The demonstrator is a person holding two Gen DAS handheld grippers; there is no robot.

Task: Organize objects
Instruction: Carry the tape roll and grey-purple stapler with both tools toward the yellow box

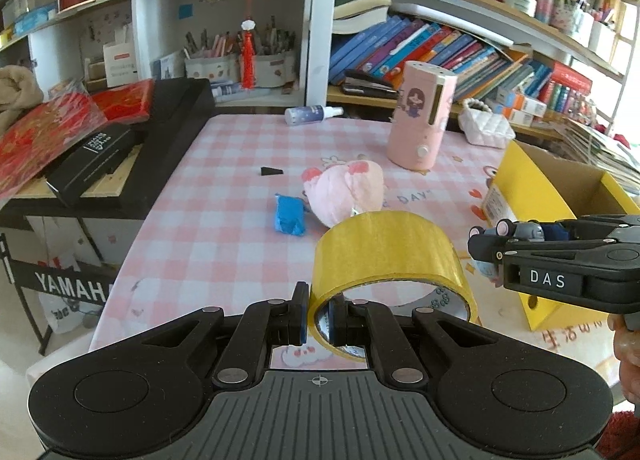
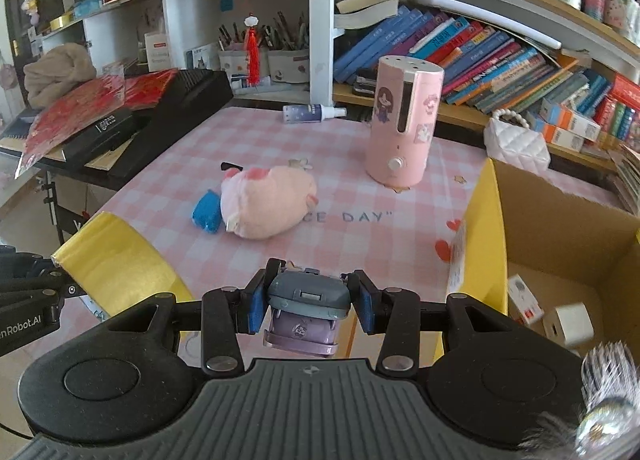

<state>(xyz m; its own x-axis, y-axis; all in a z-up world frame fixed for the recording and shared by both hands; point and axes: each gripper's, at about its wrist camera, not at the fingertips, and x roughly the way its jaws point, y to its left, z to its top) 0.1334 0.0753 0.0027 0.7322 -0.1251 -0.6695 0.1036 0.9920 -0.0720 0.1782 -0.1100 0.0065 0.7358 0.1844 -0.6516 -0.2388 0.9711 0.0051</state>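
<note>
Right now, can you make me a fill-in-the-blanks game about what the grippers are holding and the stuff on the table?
1. The left gripper is shut on a roll of ____ tape.
2. The right gripper holds a small grey and ____ toy.
3. The plush pig lies beside a small ____ object.
4. The open cardboard box has a ____ outside.

Missing words: yellow; purple; blue; yellow

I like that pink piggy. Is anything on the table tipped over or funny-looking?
Yes. The pink plush pig lies flopped on its side mid-table, next to a crumpled blue thing. The small spray bottle at the far edge lies on its side too. The pink humidifier stands upright.
</note>
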